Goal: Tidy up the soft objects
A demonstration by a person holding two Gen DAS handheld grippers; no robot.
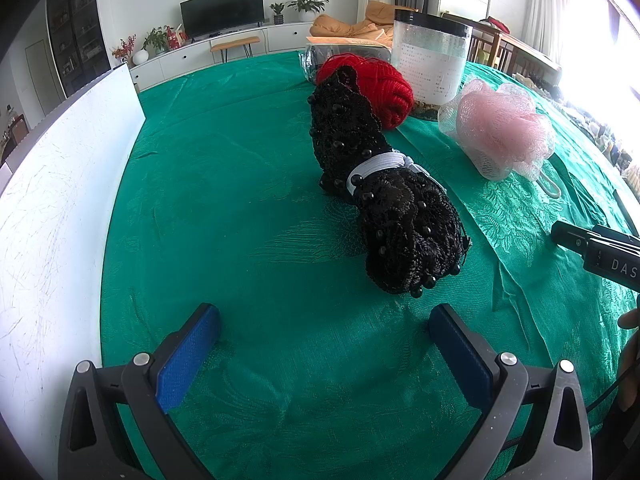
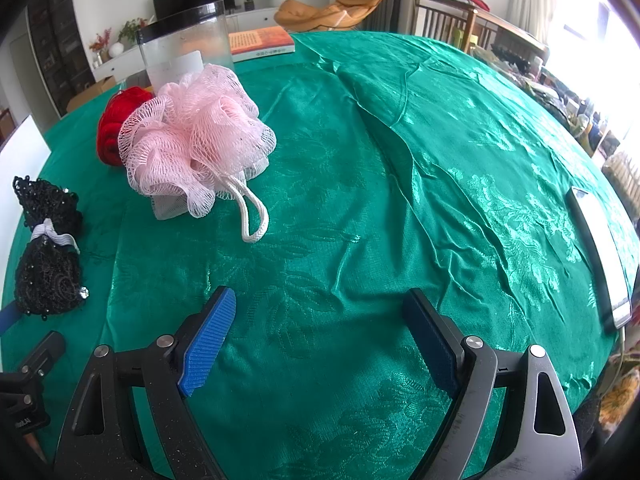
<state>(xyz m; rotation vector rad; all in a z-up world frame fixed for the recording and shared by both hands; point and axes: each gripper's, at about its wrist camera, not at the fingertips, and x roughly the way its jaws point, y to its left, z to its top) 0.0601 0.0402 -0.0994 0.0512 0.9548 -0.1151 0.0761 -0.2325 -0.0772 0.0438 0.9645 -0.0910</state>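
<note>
We hold our left gripper (image 1: 320, 336) and right gripper (image 2: 320, 320) spread and empty over the green tablecloth (image 2: 400, 220). Ahead lie a black lace bundle (image 1: 384, 196), pink mesh sponge (image 2: 192, 140) and red yarn (image 1: 384, 88).

2 low wrist views, shared pink loofah (image 1: 502, 128).

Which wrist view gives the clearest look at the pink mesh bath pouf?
The right wrist view: the pink mesh bath pouf sits near and unobstructed, netting and white rope loop fully visible. The left wrist view shows it smaller, off to the right beside the clear jar, with only part of the loop showing.
</note>
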